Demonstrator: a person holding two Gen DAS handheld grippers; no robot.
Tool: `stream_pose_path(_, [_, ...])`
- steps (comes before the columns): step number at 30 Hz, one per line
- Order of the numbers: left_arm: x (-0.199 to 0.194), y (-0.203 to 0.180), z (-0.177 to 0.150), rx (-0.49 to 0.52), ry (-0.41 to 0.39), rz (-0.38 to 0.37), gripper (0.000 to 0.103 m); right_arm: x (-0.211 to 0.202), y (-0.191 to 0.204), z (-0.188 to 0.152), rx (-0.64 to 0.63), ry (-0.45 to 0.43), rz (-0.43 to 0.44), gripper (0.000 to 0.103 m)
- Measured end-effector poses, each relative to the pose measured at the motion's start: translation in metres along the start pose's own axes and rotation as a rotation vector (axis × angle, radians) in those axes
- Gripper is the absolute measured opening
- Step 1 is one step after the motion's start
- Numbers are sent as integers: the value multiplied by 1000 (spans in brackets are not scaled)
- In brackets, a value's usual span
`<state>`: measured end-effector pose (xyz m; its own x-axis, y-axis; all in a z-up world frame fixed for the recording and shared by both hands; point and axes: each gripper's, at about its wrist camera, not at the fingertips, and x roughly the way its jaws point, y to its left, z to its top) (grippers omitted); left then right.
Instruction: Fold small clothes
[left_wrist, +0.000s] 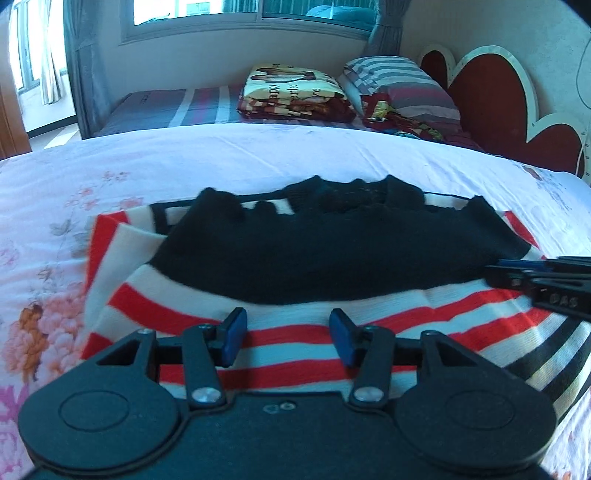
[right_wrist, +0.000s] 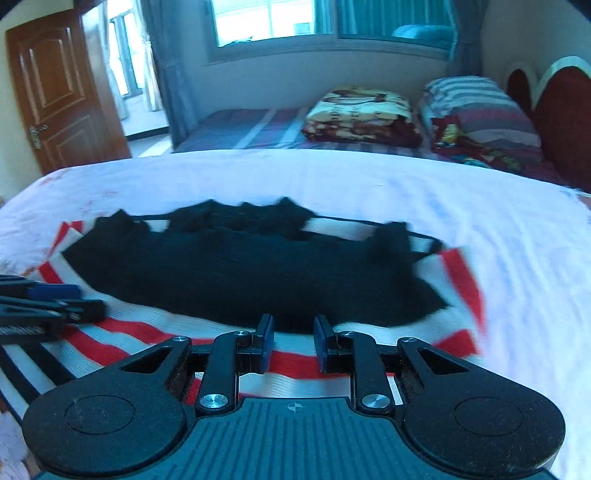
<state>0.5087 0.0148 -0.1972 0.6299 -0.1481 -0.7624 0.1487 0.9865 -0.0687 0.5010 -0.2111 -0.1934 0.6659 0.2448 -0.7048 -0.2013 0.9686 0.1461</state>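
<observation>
A small knitted garment lies flat on the white flowered sheet (left_wrist: 258, 155). Its red and white striped part (left_wrist: 443, 314) (right_wrist: 129, 325) is nearest me, and a black part (left_wrist: 314, 258) (right_wrist: 240, 280) lies across the middle. My left gripper (left_wrist: 288, 317) hovers over the striped near edge, open, with its blue pads apart and nothing between them. My right gripper (right_wrist: 293, 325) is over the same edge further right, its pads a narrow gap apart and holding nothing. Each gripper shows in the other's view, the right gripper (left_wrist: 493, 271) at the right edge and the left gripper (right_wrist: 90, 300) at the left edge.
Beyond the sheet, a folded printed blanket (left_wrist: 295, 92) and a striped pillow (left_wrist: 399, 85) lie on a second bed. A red heart-shaped headboard (left_wrist: 491, 99) stands at the right. A wooden door (right_wrist: 55, 92) is at the far left, with a window on the back wall.
</observation>
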Motion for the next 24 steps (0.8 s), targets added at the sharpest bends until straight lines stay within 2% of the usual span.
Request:
stream_pose_path(5, [-11,12,-6,-9,-7,29,50,-16,-22,-11,31,3,-63,22])
stream_pose_path(9, [-23,14,-7,-37,-9,46,47,-30,-27,-14,84,4,-71,23])
stream_pose_path(14, [-43,1,-10,-27,-36,10,47,-55,3,-14,71,-41,2,23])
stream_pose_path(18, [-49,-13,-16,-10,-43,-8,50,-58,38,-17,50,-45,69,23])
stream_pose_path(24, [-44,-15,-30,-7,-35,7,57,-47,60,-32,42,-10,84,23])
